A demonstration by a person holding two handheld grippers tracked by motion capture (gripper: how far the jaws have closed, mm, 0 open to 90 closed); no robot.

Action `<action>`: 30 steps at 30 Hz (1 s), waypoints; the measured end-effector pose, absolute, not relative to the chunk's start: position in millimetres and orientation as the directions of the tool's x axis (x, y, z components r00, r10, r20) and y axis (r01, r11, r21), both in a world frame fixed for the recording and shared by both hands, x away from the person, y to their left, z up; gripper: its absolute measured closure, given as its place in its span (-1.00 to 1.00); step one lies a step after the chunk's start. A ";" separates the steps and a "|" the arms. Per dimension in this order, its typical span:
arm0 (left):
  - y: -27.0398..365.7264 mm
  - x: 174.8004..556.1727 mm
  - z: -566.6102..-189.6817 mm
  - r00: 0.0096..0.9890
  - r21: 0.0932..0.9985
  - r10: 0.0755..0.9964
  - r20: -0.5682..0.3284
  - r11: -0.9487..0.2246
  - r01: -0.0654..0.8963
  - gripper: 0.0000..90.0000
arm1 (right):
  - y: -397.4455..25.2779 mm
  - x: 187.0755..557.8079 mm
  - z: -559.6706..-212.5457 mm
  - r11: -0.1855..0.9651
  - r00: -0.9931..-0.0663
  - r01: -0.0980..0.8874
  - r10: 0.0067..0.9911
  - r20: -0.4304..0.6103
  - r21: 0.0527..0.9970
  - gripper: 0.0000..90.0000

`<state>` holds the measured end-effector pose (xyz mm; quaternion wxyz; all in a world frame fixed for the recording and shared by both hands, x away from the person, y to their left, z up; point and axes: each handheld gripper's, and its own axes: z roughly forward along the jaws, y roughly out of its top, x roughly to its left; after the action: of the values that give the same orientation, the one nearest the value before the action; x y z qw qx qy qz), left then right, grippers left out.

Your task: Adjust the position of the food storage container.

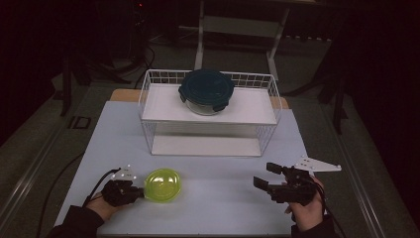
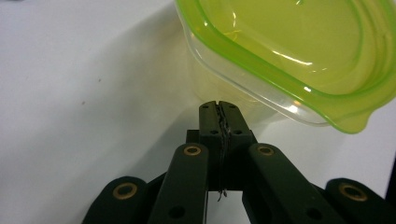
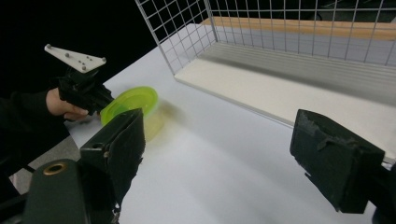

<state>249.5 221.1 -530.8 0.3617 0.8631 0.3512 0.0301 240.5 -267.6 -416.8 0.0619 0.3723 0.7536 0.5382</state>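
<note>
**Closed jaws at the green container**

I judge the risk is a shove: my left gripper [image 1: 134,192], jaws pressed together, could push the lidded green container [image 1: 162,185] across the white table [image 1: 223,198] instead of gripping it. The container sits at the table's front left, just beyond those tips. My right gripper [image 1: 267,176] hangs wide open, well apart.

Room dim; surroundings near black beyond the table [image 1: 208,198], which is lit evenly from above. High view soft, low in detail. Left gripper view: bright glare streaks on the green container [image 2: 299,60], pale shadow beneath it. Right gripper view: near jaws blurred, wire rack [image 3: 280,28] sharper.
</note>
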 end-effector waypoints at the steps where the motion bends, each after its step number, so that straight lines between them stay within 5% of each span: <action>1: 219.3 250.9 -530.9 0.752 0.646 0.626 -0.207 -0.489 0.585 0.96 | -267.7 240.4 -417.2 0.141 -0.715 0.495 0.626 0.310 0.858 -0.61; 30: 184.3 271.6 -528.2 0.782 0.646 0.589 -0.205 -0.519 0.560 0.96 | -270.6 239.1 -417.4 0.136 -0.713 0.497 0.626 0.315 0.857 -0.61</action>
<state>271.6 184.3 -528.2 0.3630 0.8713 0.3297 0.0199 239.1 -270.6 -417.4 0.0596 0.3740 0.7513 0.5406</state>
